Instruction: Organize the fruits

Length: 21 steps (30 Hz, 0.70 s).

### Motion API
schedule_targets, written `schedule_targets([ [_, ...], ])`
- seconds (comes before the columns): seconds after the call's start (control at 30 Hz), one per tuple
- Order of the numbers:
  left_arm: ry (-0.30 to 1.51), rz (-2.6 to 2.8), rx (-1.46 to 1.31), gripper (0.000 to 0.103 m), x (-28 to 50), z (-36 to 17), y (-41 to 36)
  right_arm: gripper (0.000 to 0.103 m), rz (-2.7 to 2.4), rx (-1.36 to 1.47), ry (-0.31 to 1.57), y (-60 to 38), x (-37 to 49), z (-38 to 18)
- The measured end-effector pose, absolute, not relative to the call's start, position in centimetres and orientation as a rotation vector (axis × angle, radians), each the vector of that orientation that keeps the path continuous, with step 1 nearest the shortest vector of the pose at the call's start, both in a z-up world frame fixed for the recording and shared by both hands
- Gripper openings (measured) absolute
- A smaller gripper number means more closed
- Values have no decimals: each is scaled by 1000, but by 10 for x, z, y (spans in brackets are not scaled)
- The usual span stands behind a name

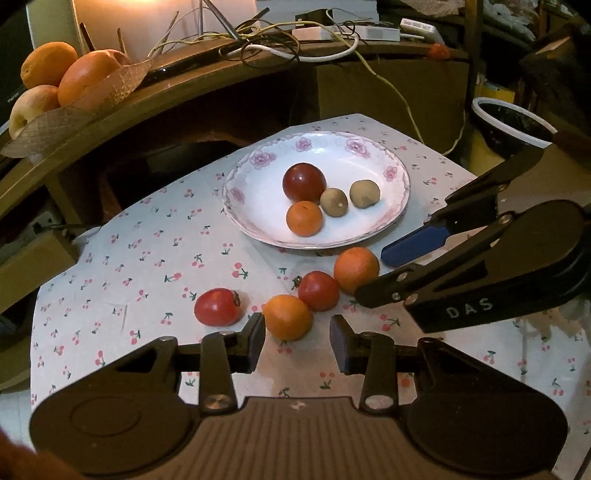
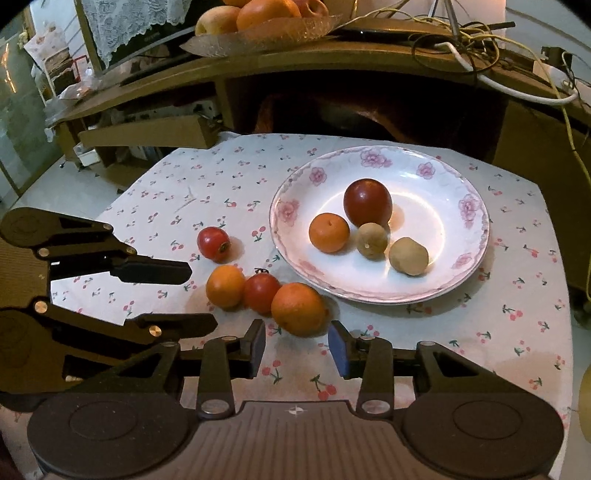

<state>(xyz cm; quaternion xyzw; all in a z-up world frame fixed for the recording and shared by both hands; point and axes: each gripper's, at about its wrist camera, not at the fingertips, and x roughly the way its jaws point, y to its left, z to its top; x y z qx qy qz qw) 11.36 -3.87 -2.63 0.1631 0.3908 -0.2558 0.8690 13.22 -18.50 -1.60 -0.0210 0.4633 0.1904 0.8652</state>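
Note:
A flowered white plate (image 1: 391,173) (image 2: 469,236) holds a dark red fruit (image 1: 304,182), a small orange (image 1: 304,218) and two brown kiwis (image 1: 333,202). On the cherry-print cloth in front of it lie two oranges and two red tomatoes. My left gripper (image 1: 297,341) is open, its fingers just short of the near orange (image 1: 287,316), with a tomato (image 1: 218,306) to the left. My right gripper (image 2: 296,347) is open just before the large orange (image 2: 299,308), beside the other tomato (image 2: 261,292). Each gripper shows in the other's view, open.
A wooden shelf behind the table carries a glass dish of oranges and apples (image 1: 48,88) (image 2: 258,22) and tangled cables (image 1: 280,48). A dark white-rimmed bowl (image 1: 509,125) stands right of the table. Cardboard boxes (image 2: 144,136) sit at the left.

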Motion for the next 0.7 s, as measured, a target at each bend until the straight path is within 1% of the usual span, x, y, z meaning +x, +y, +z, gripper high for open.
schedule_targets([
  [0.33, 831, -543, 326, 43, 132, -41, -35, 41, 399, -43, 979, -180, 142, -28],
  [0.4, 829, -551, 322, 43, 134, -43, -37, 38, 394, -39, 984, -182, 143, -29],
  [0.43, 828, -552, 323, 43, 135, -44, -37, 36, 387, -37, 986, -183, 144, -29],
  [0.57, 830, -552, 317, 43, 136, -47, -41, 35, 372, -28, 991, -185, 146, -28],
  [0.7, 829, -538, 300, 38, 136, -47, -39, 34, 374, -29, 995, -188, 143, -27],
])
